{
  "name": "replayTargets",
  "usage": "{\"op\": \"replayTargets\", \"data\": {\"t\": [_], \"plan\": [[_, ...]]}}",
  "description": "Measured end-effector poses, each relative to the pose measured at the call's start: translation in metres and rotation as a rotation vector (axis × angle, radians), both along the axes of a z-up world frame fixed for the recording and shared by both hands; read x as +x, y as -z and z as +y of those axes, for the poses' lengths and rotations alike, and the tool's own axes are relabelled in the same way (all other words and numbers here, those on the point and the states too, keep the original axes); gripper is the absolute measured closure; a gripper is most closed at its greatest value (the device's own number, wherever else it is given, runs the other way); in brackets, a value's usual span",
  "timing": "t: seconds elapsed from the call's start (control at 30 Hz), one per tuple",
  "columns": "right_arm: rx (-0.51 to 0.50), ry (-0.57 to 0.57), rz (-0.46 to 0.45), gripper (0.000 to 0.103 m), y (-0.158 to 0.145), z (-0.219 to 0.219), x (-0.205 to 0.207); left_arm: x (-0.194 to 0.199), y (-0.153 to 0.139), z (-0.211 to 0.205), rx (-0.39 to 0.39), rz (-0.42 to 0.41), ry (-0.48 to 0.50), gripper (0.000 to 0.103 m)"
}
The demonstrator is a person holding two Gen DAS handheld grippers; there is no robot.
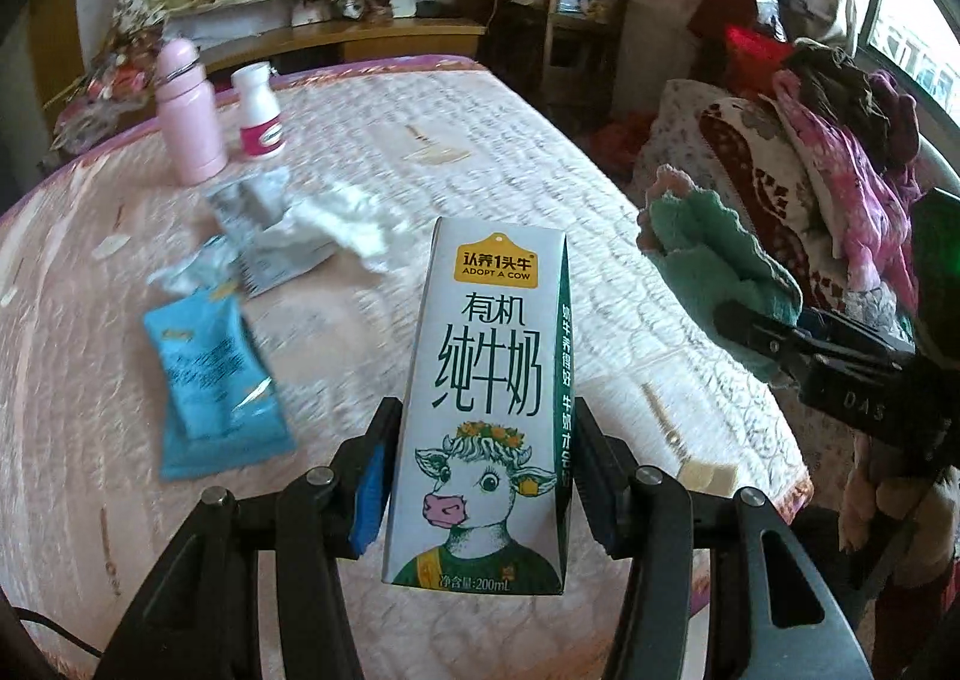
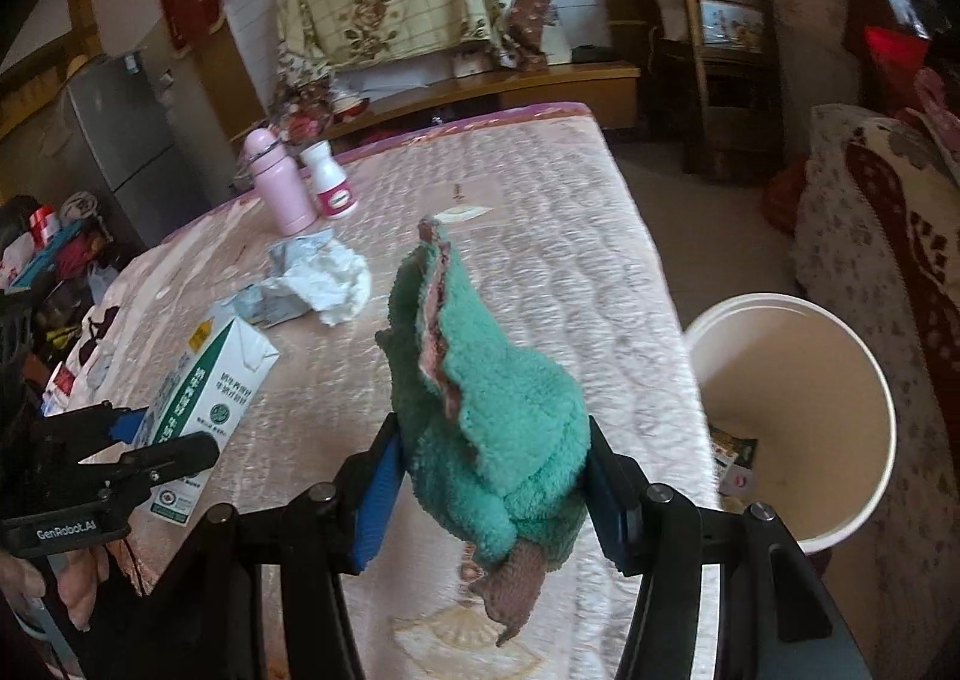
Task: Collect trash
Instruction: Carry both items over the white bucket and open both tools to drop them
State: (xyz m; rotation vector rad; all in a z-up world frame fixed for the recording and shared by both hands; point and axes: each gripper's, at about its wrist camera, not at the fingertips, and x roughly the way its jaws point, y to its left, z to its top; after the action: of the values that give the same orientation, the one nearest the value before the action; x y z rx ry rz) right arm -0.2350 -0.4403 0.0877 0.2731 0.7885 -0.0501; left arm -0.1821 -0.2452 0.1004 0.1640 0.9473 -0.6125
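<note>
Bin (image 2: 864,380) interior partly hiding behind bed edge at four o'clock, blue packet (image 1: 216,386) print blurring, wrappers (image 1: 282,236) smearing at ten o'clock

A white and green milk carton (image 1: 486,410), printed with a cartoon cow, is held upright above the pink quilted mattress (image 1: 510,152). A fluffy green cloth (image 2: 486,410) is bunched and carried above the mattress's edge. A blue wrapper (image 1: 216,386), a silver packet (image 1: 264,236) and crumpled white tissue (image 1: 348,227) are left lying on the mattress, and a white bucket (image 2: 864,380) with some scraps inside is seen just beside it.
</note>
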Motion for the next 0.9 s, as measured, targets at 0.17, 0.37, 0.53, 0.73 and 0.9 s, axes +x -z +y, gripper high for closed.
{"op": "replayTargets", "data": {"t": [0.17,0.37,0.53,0.73,0.9], "plan": [[0.008,0.038,-0.004,0.045,0.0,-0.017,-0.011,0.003,0.001,-0.023,0.009,-0.011,0.02,0.047],[0.0,0.079,-0.001,0.045,0.0,-0.032,-0.018,0.005,0.002,-0.049,0.013,-0.012,0.048,0.047],[-0.009,0.123,0.01,0.044,0.002,-0.047,-0.023,0.006,0.003,-0.074,0.008,-0.004,0.08,0.047],[-0.01,0.164,0.019,0.044,0.007,-0.068,-0.03,0.009,0.006,-0.103,0.001,0.016,0.114,0.047],[-0.005,0.207,0.028,0.044,0.012,-0.09,-0.035,0.011,0.006,-0.128,-0.01,0.027,0.14,0.047]]}}
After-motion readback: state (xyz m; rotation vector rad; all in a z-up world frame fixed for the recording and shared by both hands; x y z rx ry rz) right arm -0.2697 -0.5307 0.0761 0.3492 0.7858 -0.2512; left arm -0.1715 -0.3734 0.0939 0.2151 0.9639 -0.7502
